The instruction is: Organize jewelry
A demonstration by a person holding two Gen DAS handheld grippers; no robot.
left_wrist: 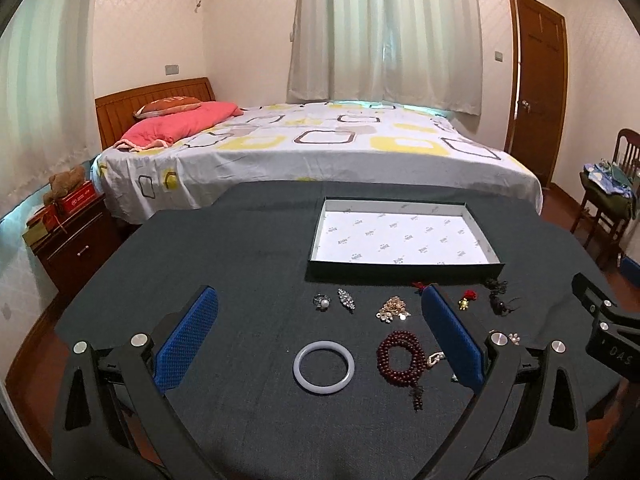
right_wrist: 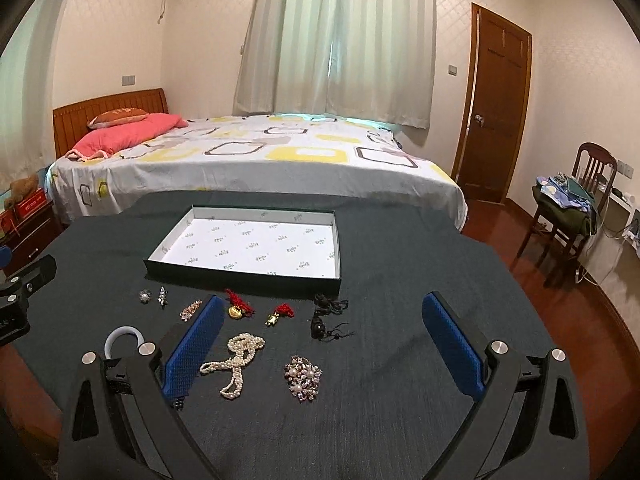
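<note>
You are holding both tongs, the left tongs [left_wrist: 320,332] and right tongs [right_wrist: 322,336], spread and empty; the pearl necklace [right_wrist: 236,360] is risking slipping or tangling if pinched loosely.

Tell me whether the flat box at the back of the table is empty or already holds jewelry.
Empty. The box shows only its bare printed white lining in both views; every piece, such as the pearl necklace, lies outside it on the dark table.

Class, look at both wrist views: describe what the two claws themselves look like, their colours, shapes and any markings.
The left claw and right claw match: black angular frames, round silver bolts, two fingers faced with blue dimpled pads. In the left view, the other claw's black body shows pale lettering at the right edge. No cables or sleeves are visible.
</note>
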